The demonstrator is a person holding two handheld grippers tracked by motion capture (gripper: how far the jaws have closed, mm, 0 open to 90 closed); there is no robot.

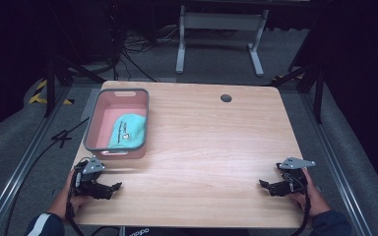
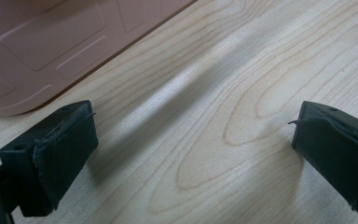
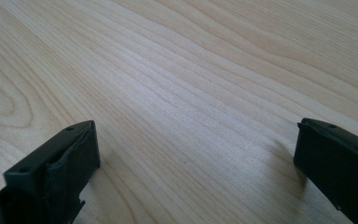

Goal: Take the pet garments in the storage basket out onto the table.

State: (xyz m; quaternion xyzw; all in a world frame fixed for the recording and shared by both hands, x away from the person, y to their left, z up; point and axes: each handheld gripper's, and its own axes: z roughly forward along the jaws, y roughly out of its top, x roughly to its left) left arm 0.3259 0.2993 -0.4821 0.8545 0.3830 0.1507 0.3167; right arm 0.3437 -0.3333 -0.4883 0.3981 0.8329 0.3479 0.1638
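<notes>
The big wooden counter (image 1: 202, 147) holds a pink bin (image 1: 139, 147) at its far left. A blue cloth (image 1: 127, 132) lies inside the bin. The left gripper (image 1: 114, 187) rests just beside the bin, jaws wide apart, holding nothing. The right gripper (image 1: 262, 184) sits well apart, jaws wide too.

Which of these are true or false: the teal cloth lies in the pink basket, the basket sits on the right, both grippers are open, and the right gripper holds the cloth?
1. The teal cloth lies inside the pink basket. True.
2. The basket sits at the table's right side. False: it sits at the left.
3. The left gripper and right gripper are open. True.
4. The right gripper holds the cloth. False: its jaws are empty over bare wood.
</notes>
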